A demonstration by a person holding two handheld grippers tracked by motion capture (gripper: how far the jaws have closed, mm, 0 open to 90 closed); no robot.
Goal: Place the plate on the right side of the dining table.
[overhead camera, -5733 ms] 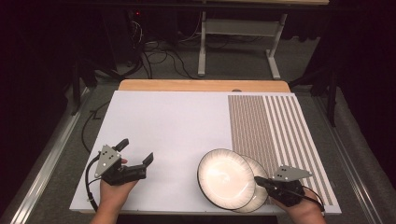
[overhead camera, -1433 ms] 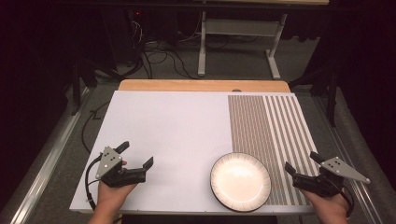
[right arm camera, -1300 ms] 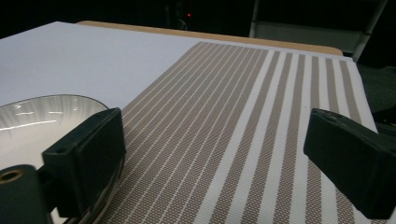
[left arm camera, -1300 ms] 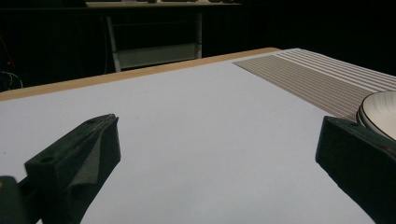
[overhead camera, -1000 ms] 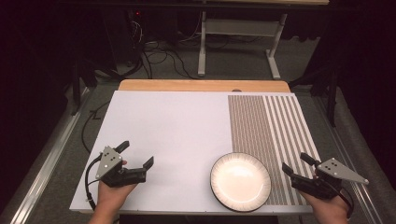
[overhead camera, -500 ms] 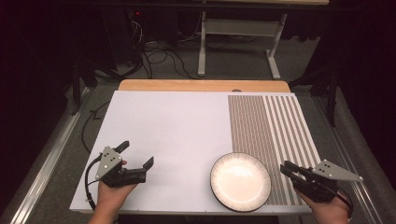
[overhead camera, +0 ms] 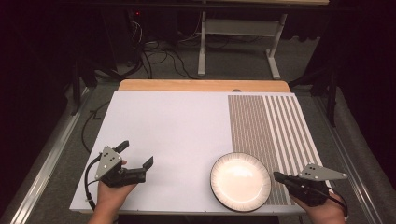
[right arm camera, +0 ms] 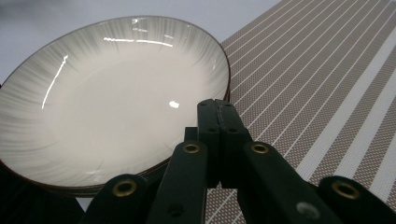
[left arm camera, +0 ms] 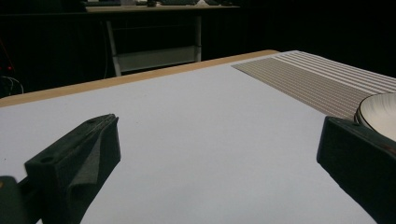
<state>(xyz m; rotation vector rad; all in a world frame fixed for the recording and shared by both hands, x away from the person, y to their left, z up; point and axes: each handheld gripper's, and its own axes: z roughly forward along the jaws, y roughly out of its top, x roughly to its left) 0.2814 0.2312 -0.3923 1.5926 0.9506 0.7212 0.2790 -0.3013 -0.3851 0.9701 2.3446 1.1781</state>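
Note:
A white plate [overhead camera: 240, 181] with a dark rim lies flat near the table's front edge, partly on the striped area. My right gripper [overhead camera: 276, 176] points at the plate's right rim from just beside it. Its jaws have just been closing and now meet with nothing between them, as the right gripper view shows: gripper [right arm camera: 218, 105], plate [right arm camera: 116, 102]. My left gripper [overhead camera: 137, 154] rests at the front left, open and empty, far from the plate. In the left gripper view its jaws [left arm camera: 219, 135] stand wide, with the plate's edge [left arm camera: 380, 114] behind the right jaw.
The white mat [overhead camera: 173, 126] covers the table, with a brown striped section [overhead camera: 271, 126] on the right and a wooden strip [overhead camera: 201, 85] at the far edge. Cables and a metal stand [overhead camera: 236, 42] sit on the dark floor beyond.
The right gripper's jaws have gone from wide open to shut, and it has shifted slightly left toward the plate. The plate, tilted up much earlier, lies flat. The left gripper has stayed still.

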